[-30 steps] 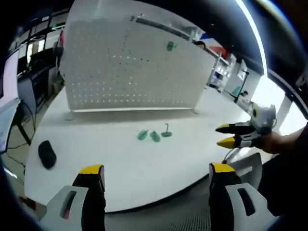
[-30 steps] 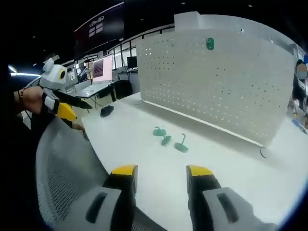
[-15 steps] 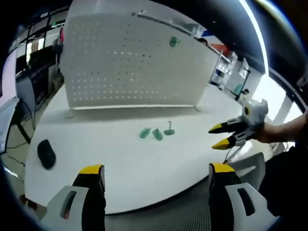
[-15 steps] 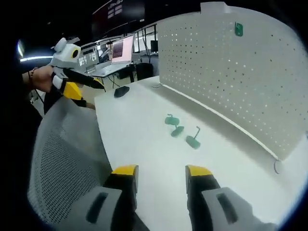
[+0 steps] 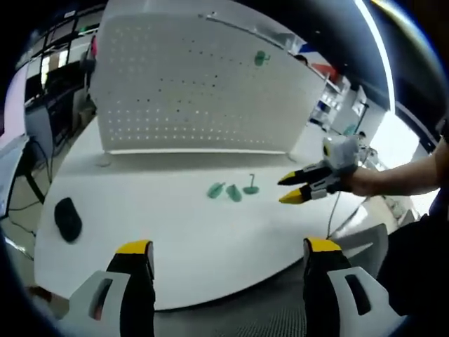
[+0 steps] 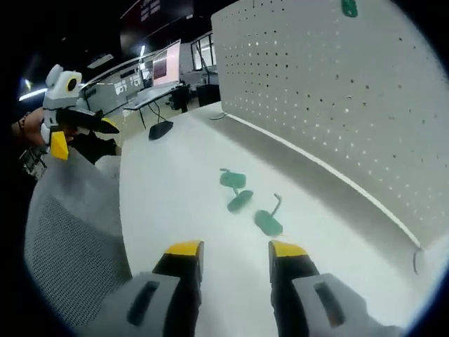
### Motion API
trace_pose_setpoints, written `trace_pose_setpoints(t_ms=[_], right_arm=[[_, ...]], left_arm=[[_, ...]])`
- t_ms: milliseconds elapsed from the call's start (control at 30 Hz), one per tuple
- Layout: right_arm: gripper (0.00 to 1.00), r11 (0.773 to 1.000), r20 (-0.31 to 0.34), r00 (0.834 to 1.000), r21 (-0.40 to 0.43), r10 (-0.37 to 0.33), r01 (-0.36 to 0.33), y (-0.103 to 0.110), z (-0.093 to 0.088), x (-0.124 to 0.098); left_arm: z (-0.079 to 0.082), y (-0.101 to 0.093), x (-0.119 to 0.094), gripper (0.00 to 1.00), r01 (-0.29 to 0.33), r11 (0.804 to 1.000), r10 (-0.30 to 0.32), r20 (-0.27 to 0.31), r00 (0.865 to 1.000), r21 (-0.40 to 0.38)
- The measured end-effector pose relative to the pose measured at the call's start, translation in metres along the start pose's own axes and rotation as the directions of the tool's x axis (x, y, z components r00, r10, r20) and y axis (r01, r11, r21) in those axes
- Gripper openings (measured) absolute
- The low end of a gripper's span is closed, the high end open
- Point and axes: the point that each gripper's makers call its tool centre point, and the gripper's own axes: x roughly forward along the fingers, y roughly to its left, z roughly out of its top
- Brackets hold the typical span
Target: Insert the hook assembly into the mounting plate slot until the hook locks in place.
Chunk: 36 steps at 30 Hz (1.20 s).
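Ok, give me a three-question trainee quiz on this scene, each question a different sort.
1. True or false: a green hook already hangs high on the pegboard.
2. How many green hooks lie loose on the table? A) one B) three C) five
3. Fill in: the right gripper reaches over the table towards the loose hooks, its jaws ____ and holding nothing.

Key: 1 true; 2 B; 3 open.
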Motion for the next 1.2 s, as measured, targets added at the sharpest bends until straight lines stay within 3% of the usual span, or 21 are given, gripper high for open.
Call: trace_pose_setpoints(t_ms=[300,567,967,1067,1200], right_arm=[[0.33,1.0,-0.028,0.999,-0.006,0.025,-0.025,-0.025,0.016,0.031],[0.3,0.996,-0.1,0.992,-0.038,0.071,-0.075,-0.03,0.014,0.051],[0.13,0.994,-0.141,0.985,-0.029,0.101,-0.106,-0.034,0.015,0.064],[0.04,0.992,-0.166,0.978,0.007,0.128,-0.129,-0.033,0.013,0.066],[0.01,0.99,-0.161,0.977,0.038,0.137,-0.133,-0.032,0.015,0.067]], left_arm=[[-0.002,0.002,0.001,0.9,-0.004,1.0,0.004,-0.011,1.0,-0.007],[-0.003,0.004,-0.002,0.9,-0.018,1.0,0.018,-0.015,1.0,-0.024],[-0.004,0.006,0.0,0.89,-0.017,0.999,0.016,-0.026,1.0,-0.034],[-0.002,0.006,0.0,0.89,-0.013,0.999,0.013,-0.021,1.0,-0.035],[-0.002,0.006,0.001,0.88,-0.012,0.999,0.011,-0.025,1.0,-0.031]])
